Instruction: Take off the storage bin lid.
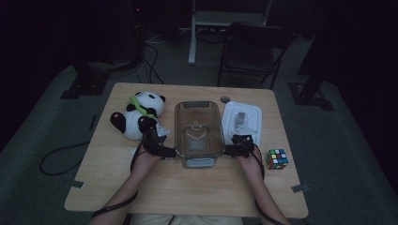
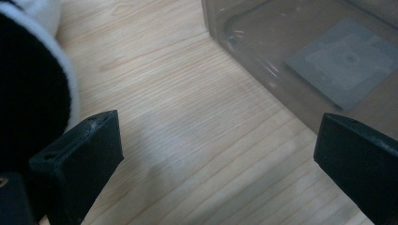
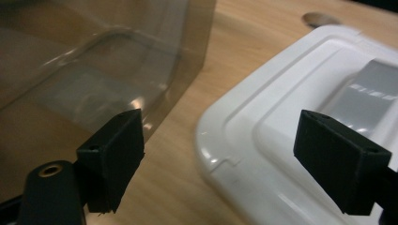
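Both tongs spread wide, flanking a clear plastic bin on the wooden table.

In the high view the clear bin (image 1: 198, 132) sits at frame centre, smooth-walled and rectangular with rounded corners. The left tongs (image 1: 170, 153) are released at its lower left corner, the right tongs (image 1: 228, 150) released at its lower right, neither grasping anything. A plush panda (image 1: 138, 115) crowds the left tongs from the upper left; a glossy white lid (image 1: 242, 120) lies just right of the bin. A colourful puzzle cube (image 1: 276, 159) rests at lower right on the pale-grained table (image 1: 197, 192).
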`<move>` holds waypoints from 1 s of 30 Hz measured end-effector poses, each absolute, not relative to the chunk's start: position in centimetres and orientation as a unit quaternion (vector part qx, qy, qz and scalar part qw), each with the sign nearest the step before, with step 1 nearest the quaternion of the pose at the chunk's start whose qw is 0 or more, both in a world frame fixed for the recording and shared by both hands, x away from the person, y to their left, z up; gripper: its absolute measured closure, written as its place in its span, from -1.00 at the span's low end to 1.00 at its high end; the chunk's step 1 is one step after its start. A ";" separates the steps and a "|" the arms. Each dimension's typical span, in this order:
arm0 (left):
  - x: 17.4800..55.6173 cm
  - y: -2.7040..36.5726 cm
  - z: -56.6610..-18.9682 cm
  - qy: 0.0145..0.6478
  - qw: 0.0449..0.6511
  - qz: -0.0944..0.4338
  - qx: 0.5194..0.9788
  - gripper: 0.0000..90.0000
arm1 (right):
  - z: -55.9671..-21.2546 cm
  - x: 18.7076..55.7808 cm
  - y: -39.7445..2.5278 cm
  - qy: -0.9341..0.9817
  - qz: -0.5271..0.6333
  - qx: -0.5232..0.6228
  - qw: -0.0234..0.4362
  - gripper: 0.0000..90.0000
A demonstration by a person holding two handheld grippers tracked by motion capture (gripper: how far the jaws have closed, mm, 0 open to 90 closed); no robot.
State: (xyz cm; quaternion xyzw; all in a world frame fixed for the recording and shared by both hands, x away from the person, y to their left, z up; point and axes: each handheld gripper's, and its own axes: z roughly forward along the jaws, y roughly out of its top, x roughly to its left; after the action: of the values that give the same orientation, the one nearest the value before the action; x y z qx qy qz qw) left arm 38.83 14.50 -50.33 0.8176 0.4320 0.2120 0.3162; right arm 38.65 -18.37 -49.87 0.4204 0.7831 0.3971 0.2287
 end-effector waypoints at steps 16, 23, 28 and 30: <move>36.9 17.5 -50.2 0.440 0.306 0.226 0.814 -0.95 | -51.1 36.6 -15.9 0.799 0.413 0.396 0.185 -0.64; 35.4 18.4 -49.2 0.438 0.315 0.240 0.807 -0.95 | -51.4 36.5 -15.2 0.800 0.419 0.392 0.172 -0.64; 34.1 19.4 -48.3 0.440 0.329 0.252 0.797 -0.95 | -51.5 36.8 -14.8 0.799 0.427 0.393 0.160 -0.68; 33.7 19.7 -48.0 0.440 0.329 0.257 0.796 -0.95 | -51.4 37.0 -14.6 0.801 0.424 0.391 0.160 -0.68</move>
State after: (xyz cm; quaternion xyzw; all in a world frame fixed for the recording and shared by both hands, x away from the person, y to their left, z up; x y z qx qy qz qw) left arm 33.69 19.68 -47.96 0.7955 0.4396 0.2566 0.3287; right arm 36.95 -14.55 -51.40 0.3908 0.8010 0.4244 0.1600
